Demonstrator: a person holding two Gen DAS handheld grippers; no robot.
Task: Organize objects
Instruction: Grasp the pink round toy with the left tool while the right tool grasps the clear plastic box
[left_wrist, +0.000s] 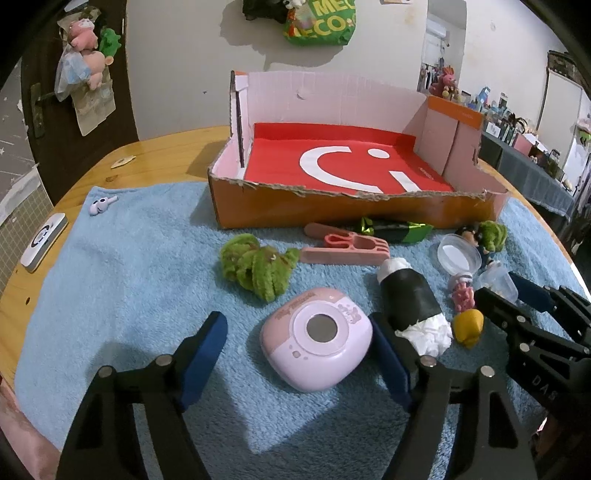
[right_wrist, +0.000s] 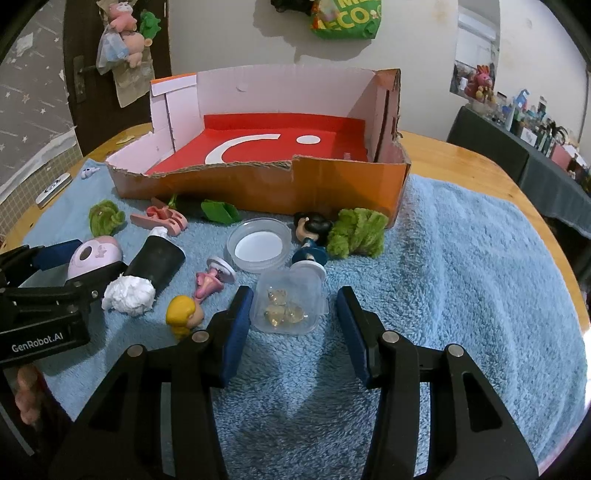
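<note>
Beads (right_wrist: 282, 308) inside clear tub show only right-side.

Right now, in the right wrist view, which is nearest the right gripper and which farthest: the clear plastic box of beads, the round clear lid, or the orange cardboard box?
1. Clear plastic box of beads, between the right gripper's fingers.
2. Round clear lid, just beyond, slightly left.
3. Orange cardboard box, at the back of the blue towel.
</note>
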